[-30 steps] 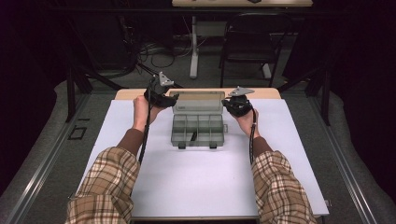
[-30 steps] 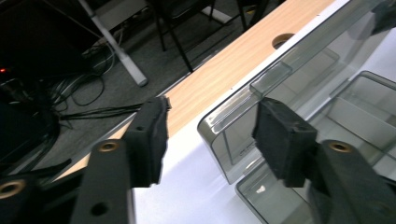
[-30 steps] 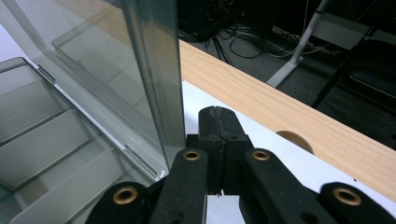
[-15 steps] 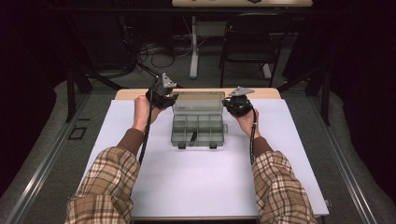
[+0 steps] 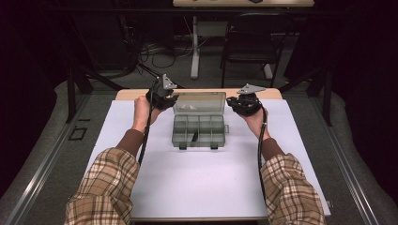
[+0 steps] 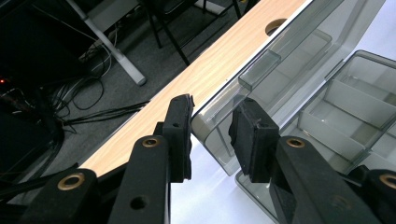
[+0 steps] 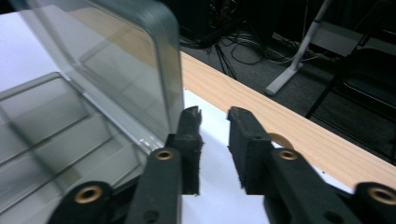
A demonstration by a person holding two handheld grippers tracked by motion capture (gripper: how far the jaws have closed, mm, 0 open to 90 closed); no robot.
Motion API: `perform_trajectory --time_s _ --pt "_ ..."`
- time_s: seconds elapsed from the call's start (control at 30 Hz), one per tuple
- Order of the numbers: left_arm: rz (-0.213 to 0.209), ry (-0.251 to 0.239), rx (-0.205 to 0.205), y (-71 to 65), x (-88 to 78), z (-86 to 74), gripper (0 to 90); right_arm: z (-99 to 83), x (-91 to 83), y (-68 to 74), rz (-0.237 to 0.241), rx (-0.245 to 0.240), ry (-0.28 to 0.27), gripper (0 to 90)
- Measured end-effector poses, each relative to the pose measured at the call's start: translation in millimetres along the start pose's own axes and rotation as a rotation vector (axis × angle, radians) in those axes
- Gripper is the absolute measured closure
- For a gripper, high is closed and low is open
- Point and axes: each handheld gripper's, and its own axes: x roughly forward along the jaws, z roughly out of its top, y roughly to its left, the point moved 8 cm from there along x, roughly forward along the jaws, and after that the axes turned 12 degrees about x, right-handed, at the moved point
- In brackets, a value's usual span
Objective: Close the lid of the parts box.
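On my left, the left gripper [image 5: 165, 96] sits at the far left corner of the clear organiser box [image 5: 199, 130], which rests open in the middle of the white table cover [image 5: 197, 187], towards its far edge. In the left gripper view its pads [image 6: 180, 135] stand a moderate gap apart, straddling the corner of the raised lid [image 6: 280, 60] without pinching it, as far as I can tell. The lid stands tilted up behind the tray, and one small dark item [image 5: 194, 137] lies in a near compartment; I cannot tell what it is. Further right, the right gripper [image 5: 245, 104] hovers just beside the lid's other far corner, jaws likewise partly apart and holding nothing, with the lid edge [image 7: 173, 70] just outside its nearer pad rather than between them. I judge the box light, stiff and slick thin plastic, likely to skate on the smooth cover and flex at the hinge. I would grip the lid by its rim near the corners, lightly, and steady the tray before swinging it.
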Motion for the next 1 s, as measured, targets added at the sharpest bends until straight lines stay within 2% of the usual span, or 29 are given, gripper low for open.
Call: perform_trajectory --time_s 0.03,0.17,0.33,0.6,0.63,0.73,0.9,1.0 --pt "0.001 0.001 0.001 0.0 0.1 0.1 67.8 3.4 -8.4 2.4 0.013 -0.011 0.006 68.5" --pt "0.0 0.0 0.001 0.1 0.4 0.1 67.9 11.3 -20.5 10.8 0.034 -0.035 0.011 62.2" --pt "-0.005 -0.001 0.0 0.0 0.3 -0.2 67.9 21.0 -21.9 22.2 0.034 -0.076 0.021 61.5" --pt "-0.011 -0.003 0.002 -0.2 -0.2 -0.6 68.0 32.4 -10.8 30.7 0.022 -0.075 0.035 69.2" --pt "-0.019 -0.008 -0.015 -1.1 -0.9 -1.3 67.8 32.5 -9.8 33.3 0.011 -0.08 0.039 70.3" --pt "-0.026 -0.011 -0.012 -2.8 -2.7 -2.2 67.6 32.0 -11.7 33.0 0.01 -0.069 0.038 74.1" --pt "-0.03 -0.008 0.001 -5.7 -5.5 -3.3 67.5 28.2 -15.6 35.2 0.013 -0.069 0.032 75.2" --pt "-0.037 -0.015 -0.008 -6.8 -6.6 -4.2 66.9 25.2 -17.6 36.3 0.013 -0.071 0.032 75.5"
